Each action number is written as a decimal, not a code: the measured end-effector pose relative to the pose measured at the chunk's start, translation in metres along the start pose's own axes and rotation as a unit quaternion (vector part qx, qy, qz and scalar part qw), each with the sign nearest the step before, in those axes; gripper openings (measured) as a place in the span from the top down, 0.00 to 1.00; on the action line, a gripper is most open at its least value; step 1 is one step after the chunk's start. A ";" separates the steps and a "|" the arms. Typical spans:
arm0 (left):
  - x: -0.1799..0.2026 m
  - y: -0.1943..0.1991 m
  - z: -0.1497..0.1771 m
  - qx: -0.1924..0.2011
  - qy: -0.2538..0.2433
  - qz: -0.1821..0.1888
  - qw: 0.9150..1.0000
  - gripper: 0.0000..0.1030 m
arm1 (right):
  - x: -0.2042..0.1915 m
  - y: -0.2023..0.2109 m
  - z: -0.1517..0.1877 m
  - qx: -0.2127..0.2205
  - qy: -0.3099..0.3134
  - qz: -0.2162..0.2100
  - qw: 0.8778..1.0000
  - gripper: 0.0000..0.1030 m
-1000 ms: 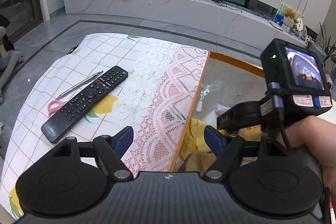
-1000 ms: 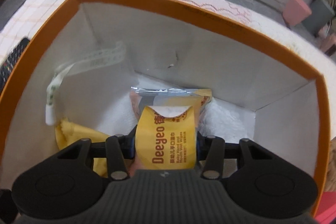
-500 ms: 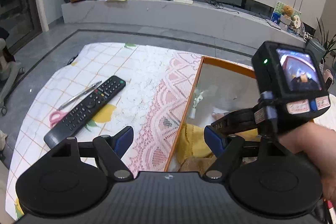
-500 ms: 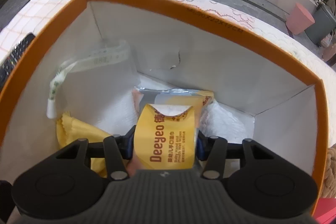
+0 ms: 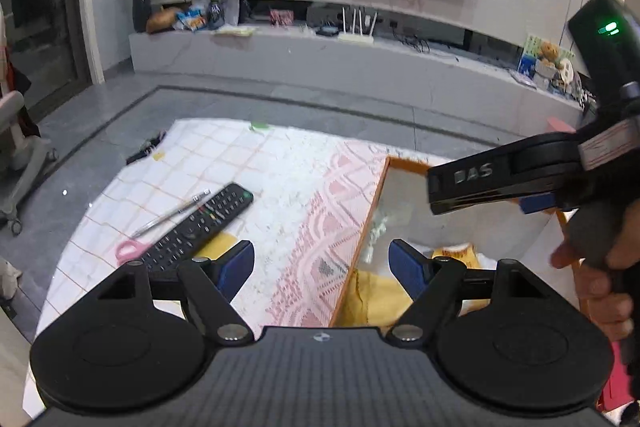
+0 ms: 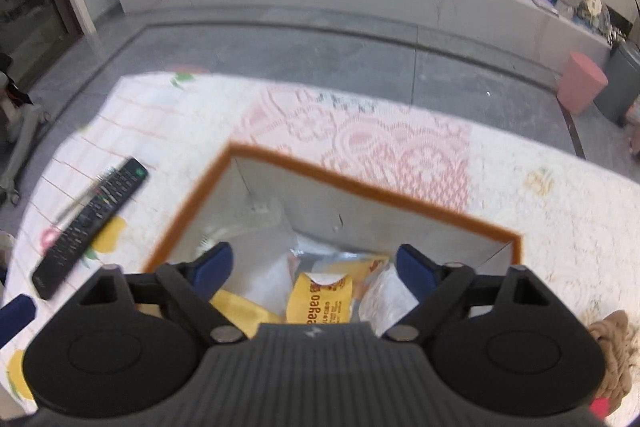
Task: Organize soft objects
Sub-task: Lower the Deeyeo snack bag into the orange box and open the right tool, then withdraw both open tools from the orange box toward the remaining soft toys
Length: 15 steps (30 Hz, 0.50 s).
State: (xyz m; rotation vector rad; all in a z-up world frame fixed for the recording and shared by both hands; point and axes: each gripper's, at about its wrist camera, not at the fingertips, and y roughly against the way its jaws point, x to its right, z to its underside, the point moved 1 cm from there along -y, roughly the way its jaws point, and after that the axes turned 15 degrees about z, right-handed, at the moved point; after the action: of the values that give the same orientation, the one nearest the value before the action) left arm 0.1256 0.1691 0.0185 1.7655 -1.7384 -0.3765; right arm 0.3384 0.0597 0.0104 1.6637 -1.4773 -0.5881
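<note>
Released now, the wipes pack [image 6: 320,301] lies in the orange box [image 6: 360,187]; the right gripper [image 6: 314,267] has risen, fingers spread. Left gripper [image 5: 322,263] fingers also spread, empty.

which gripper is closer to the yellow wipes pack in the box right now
Right. The right gripper hangs open directly over the wipes pack in the orange box; the left gripper is open beside the box's left rim.

Yellow wipes pack [image 6: 320,301] lying in orange-rimmed box [image 6: 360,187], beside yellow cloth [image 6: 244,313] and white pouches.
</note>
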 end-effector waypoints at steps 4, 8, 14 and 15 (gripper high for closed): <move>0.006 0.009 -0.002 0.012 -0.001 0.014 1.000 0.13 | 0.010 0.031 -0.003 0.034 -0.005 -0.014 0.999 0.11; 0.013 0.013 -0.002 0.009 -0.010 0.038 0.999 0.13 | 0.030 0.069 0.003 0.078 -0.034 -0.016 0.996 0.11; 0.028 0.029 -0.003 0.025 -0.017 0.070 0.997 0.13 | 0.082 0.133 0.026 0.140 -0.089 -0.025 0.986 0.11; 0.031 0.032 -0.002 0.031 -0.023 0.071 0.997 0.12 | 0.092 0.144 0.033 0.152 -0.094 -0.022 0.984 0.11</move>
State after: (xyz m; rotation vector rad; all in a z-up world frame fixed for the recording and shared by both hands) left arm 0.1044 0.1414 0.0466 1.6740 -1.9146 -0.3078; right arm 0.2475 -0.0349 0.1242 1.9209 -1.7408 -0.5787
